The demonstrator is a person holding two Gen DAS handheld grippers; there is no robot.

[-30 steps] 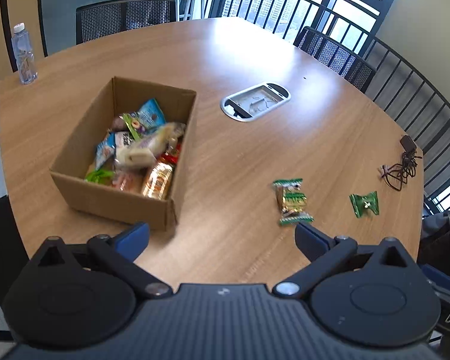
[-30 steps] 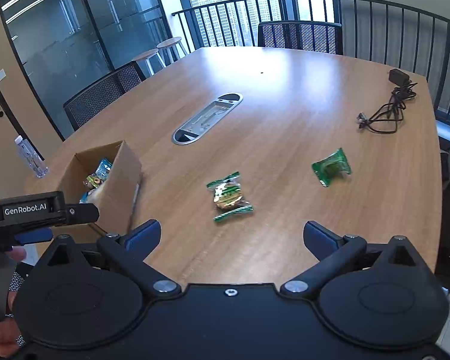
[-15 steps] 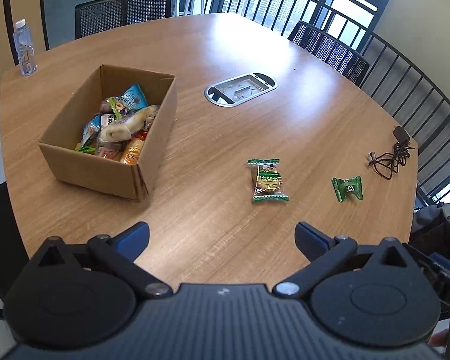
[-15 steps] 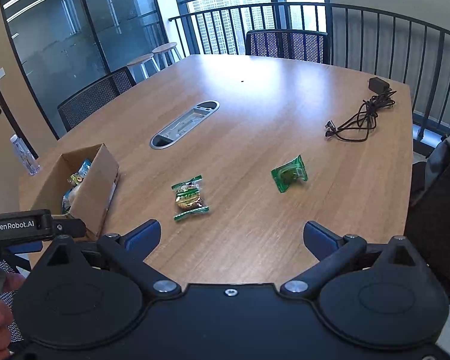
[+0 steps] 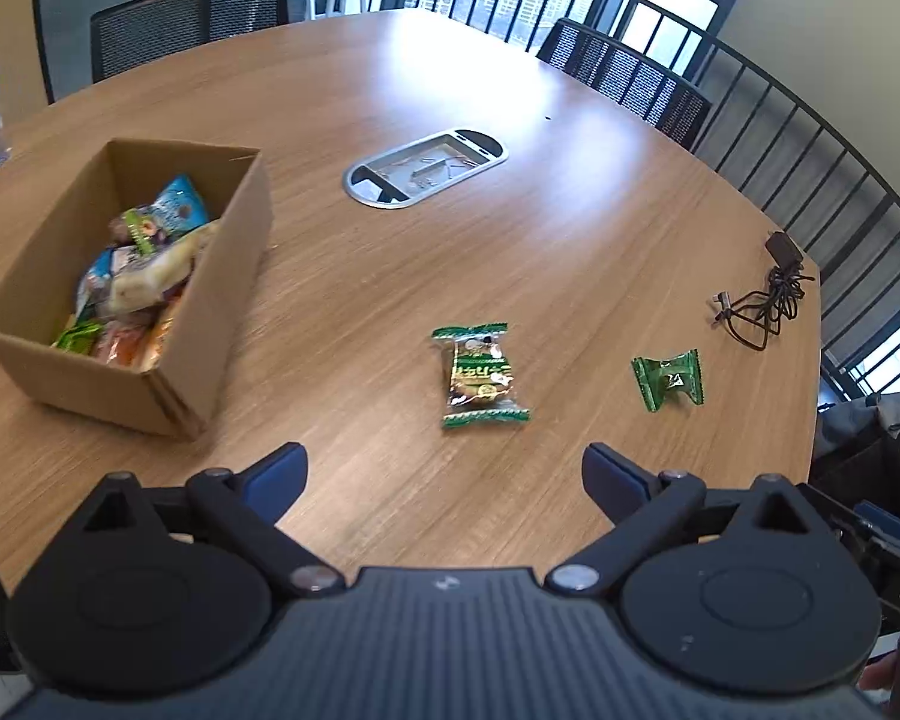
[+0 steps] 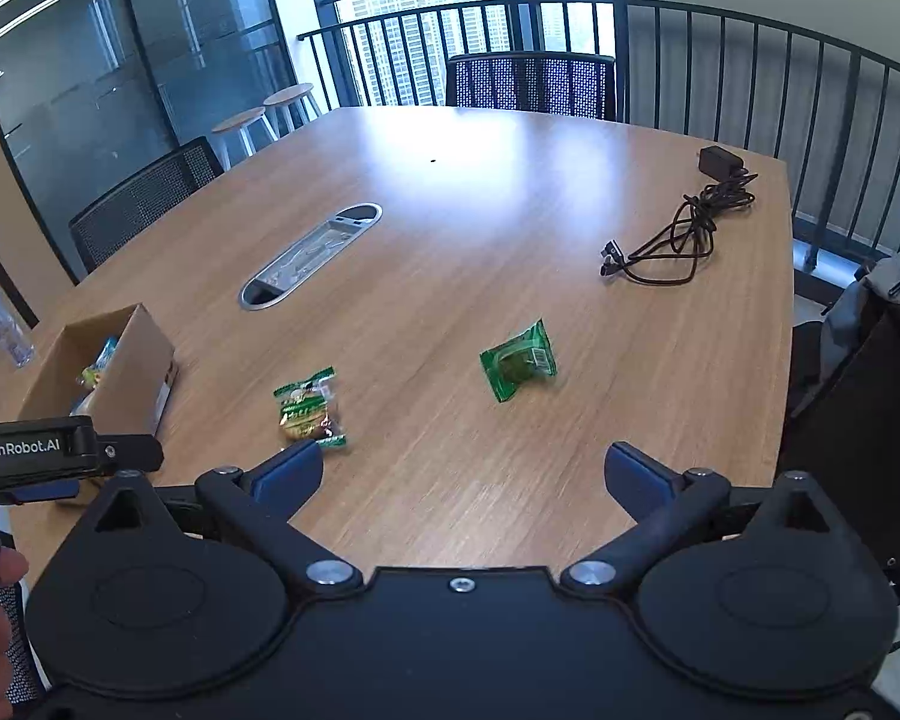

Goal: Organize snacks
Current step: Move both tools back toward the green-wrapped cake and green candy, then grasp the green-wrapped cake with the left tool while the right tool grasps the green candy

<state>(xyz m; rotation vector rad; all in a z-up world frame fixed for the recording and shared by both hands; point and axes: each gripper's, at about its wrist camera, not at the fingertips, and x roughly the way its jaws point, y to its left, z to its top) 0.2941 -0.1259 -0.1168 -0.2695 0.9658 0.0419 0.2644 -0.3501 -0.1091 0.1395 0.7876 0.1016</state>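
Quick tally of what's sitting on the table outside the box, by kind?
Green wrapped snack packets: 2 (larger green-and-gold one, small all-green one)
Brown cardboard box: 1
Black coiled charger cable: 1
Clear plastic water bottle: 1
Total: 5

two loose snack packets (image 5: 481,373) (image 5: 669,381), one cardboard box (image 5: 210,324), one cable (image 5: 762,312)

An open cardboard box (image 5: 210,306) is sitting on the table, holding mixed snack packets (image 5: 144,258). Two wrapped snacks are lying outside it, well apart — a green-and-brown packet (image 5: 480,375) lying flat, and a crumpled green one (image 5: 668,380).
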